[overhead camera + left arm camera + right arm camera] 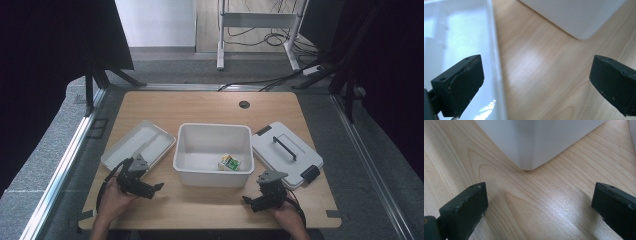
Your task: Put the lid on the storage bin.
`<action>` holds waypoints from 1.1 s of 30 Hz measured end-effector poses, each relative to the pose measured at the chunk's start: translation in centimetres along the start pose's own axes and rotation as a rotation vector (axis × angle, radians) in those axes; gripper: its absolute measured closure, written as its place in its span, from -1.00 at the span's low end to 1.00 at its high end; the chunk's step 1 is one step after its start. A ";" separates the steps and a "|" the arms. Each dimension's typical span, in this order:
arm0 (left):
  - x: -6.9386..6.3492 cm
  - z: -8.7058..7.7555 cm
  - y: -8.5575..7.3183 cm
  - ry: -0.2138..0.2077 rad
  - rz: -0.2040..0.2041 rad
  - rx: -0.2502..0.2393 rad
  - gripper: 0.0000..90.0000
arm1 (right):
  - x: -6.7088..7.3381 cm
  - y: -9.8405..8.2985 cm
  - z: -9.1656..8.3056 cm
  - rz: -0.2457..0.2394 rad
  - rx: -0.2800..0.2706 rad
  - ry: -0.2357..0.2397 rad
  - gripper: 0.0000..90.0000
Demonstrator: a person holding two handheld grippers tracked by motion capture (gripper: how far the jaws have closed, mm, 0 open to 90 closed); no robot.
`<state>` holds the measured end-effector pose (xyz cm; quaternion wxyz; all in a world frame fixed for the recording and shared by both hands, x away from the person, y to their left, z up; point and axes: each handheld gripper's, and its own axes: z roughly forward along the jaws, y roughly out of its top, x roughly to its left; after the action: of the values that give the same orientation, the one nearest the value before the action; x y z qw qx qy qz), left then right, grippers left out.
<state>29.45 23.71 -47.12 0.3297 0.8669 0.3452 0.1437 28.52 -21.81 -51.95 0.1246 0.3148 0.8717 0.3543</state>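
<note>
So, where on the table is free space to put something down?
Bare wood lies behind the bin, toward the table hole, and along the near edge between the left gripper and right gripper. The middle is crowded: tray, bin, lid.

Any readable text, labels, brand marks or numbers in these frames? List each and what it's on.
No text can be read in any view.
Small box inside the white bin: green, yellow and white print, too small and blurred to read.
White lid with a black handle, right of the bin: no lettering visible.
White tray, left of the bin: plain.
Left gripper and right gripper: no markings legible.
</note>
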 end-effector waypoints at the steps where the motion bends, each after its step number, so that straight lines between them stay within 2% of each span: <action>1: 0.5 -0.2 0.2 -0.002 -0.008 -0.003 -1.00 | 0.0 0.0 0.0 0.000 -0.001 -0.001 -0.99; 9: 4.1 -0.9 1.4 0.022 -0.033 0.010 -1.00 | 0.0 0.0 0.0 0.002 0.000 -0.001 -0.99; 13: 6.3 -0.8 1.9 0.038 -0.057 0.013 -0.92 | 0.0 0.0 0.0 0.002 -0.001 -0.002 -0.99; 18: 8.9 -0.5 2.3 0.071 -0.099 0.022 -0.64 | 0.0 0.0 0.0 0.003 -0.001 -0.003 -0.99; 20: 9.6 0.0 2.5 0.086 -0.092 0.053 -0.51 | 0.0 0.0 0.0 0.003 -0.001 -0.002 -0.99; 22: 10.1 0.5 2.5 0.096 -0.086 0.083 -0.25 | 0.0 0.0 0.0 0.003 -0.001 -0.003 -0.99; 28: 11.4 2.7 2.1 0.082 -0.102 0.176 0.19 | 0.0 0.0 0.0 0.003 -0.001 -0.002 -0.99; 33: 12.3 3.7 1.4 0.039 -0.163 0.197 0.52 | 0.0 0.0 0.0 0.002 -0.002 -0.002 -0.99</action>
<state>40.77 29.74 -48.68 0.2468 0.8610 0.4336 0.0987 28.53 -21.83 -51.94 0.1254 0.3159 0.8710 0.3547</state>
